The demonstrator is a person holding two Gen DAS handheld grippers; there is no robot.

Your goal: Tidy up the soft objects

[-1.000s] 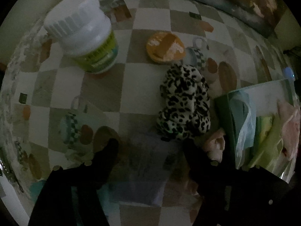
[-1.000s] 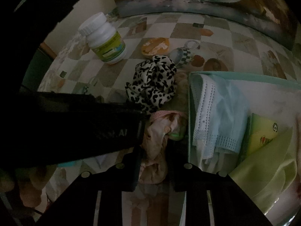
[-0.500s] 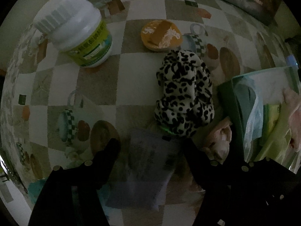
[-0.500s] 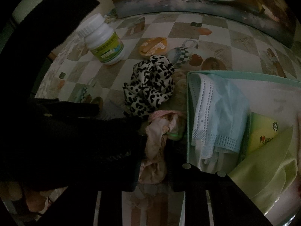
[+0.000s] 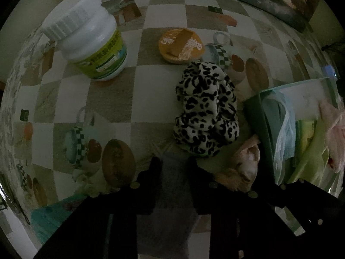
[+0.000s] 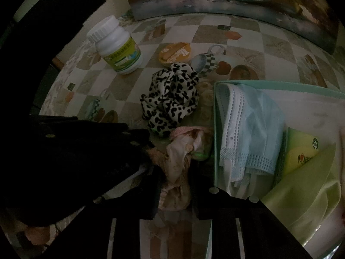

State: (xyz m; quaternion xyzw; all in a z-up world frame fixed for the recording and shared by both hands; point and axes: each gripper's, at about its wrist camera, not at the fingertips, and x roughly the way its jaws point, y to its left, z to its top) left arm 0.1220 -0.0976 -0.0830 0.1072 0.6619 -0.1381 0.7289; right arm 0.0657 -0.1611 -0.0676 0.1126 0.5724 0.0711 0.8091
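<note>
A soft grey packet [image 5: 175,183] lies on the checked tablecloth, and my left gripper [image 5: 174,166] points straight down over it. Its jaws are closing and press the packet's sides, which look pinched narrow. A leopard-print scrunchie [image 5: 204,112] [image 6: 170,99] lies just beyond the fingertips, untouched. My right gripper [image 6: 175,183] is shut on a crumpled pink cloth [image 6: 179,161] [image 5: 245,164] that rests on the table beside the bin's left wall. The left tool's black body [image 6: 75,151] fills the lower left of the right wrist view.
A green-rimmed bin [image 6: 280,84] [image 5: 254,116] on the right holds face masks [image 6: 248,129], a yellow-green cloth [image 6: 306,194] and a yellow pack [image 6: 301,149]. A white bottle [image 5: 90,41] [image 6: 116,47] and an orange disc [image 5: 181,45] stand further back. A flower painting [image 6: 215,0] leans behind.
The left jaws have closed from wide apart onto the grey packet, squeezing it narrower. The left tool has shifted slightly. The right gripper and its pink cloth have not moved.
</note>
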